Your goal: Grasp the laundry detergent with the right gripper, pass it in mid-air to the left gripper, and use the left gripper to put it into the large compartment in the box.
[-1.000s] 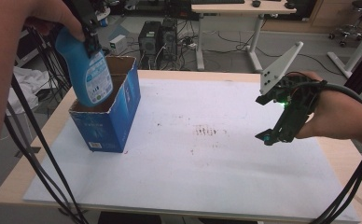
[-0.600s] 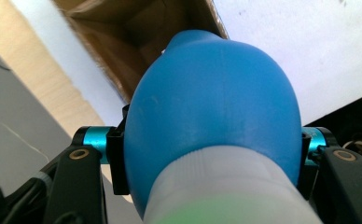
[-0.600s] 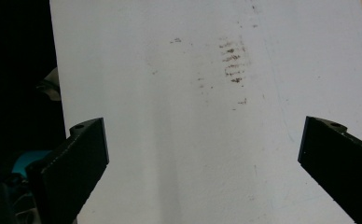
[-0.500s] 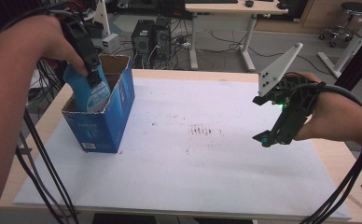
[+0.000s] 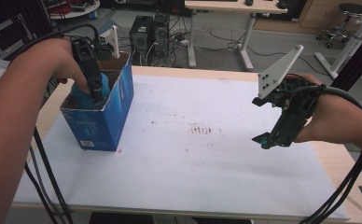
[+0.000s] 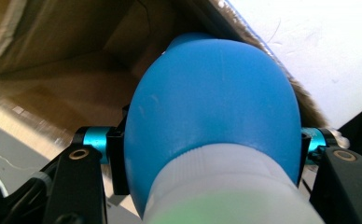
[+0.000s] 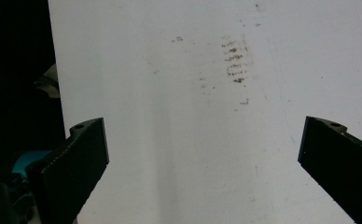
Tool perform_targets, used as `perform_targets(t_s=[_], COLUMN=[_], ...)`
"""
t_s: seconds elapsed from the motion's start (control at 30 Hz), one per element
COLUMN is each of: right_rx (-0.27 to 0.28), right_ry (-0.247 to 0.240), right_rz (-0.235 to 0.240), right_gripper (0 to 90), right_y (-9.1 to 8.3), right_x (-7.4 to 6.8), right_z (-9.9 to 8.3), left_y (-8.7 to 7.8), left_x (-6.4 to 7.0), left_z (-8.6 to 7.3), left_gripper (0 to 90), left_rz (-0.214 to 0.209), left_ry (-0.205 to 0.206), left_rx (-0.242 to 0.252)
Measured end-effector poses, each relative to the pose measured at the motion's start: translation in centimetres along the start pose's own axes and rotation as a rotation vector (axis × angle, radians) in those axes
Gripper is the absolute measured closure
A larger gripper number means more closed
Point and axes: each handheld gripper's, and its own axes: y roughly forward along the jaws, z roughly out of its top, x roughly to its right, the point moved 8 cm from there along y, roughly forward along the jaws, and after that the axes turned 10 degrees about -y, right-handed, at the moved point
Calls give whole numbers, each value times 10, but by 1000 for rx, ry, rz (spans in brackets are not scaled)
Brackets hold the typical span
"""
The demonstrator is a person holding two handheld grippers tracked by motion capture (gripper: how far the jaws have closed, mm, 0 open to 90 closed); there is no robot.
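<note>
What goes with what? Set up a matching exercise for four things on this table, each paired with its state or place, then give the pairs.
Things:
1. blue bottle
2. blue cardboard box
3. left gripper
4. right gripper

States or places:
A. open, held above the white table top with nothing in it
B. stands open-topped at the table's left side
C. shut on the bottle, reaching down into the box
D. gripped and partly down inside the box

Pairs: 1-D, 2-B, 3-C, 4-A
</note>
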Motion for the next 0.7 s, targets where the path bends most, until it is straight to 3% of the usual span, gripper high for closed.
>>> perform_targets(t_s=[0.03,0.33,0.4,0.7], right_rx=[-3,-11,-13,-11], right_ry=[-1,-4,-1,-5], right_rz=[1,3,6,10], right_gripper=[9,10,9,10], right_y=[1,4,5,8], right_x=[0,-2,-2,-2], right_z=[1,3,3,3], left_y=[7,30,29,30], left_x=[0,-1,-2,-3], left_z=[1,1,3,2], left_gripper=[386,385,385,381], left_rz=[-2,-13,-22,-32], left_ry=[25,100,95,96], left_rx=[7,-8,13,-11])
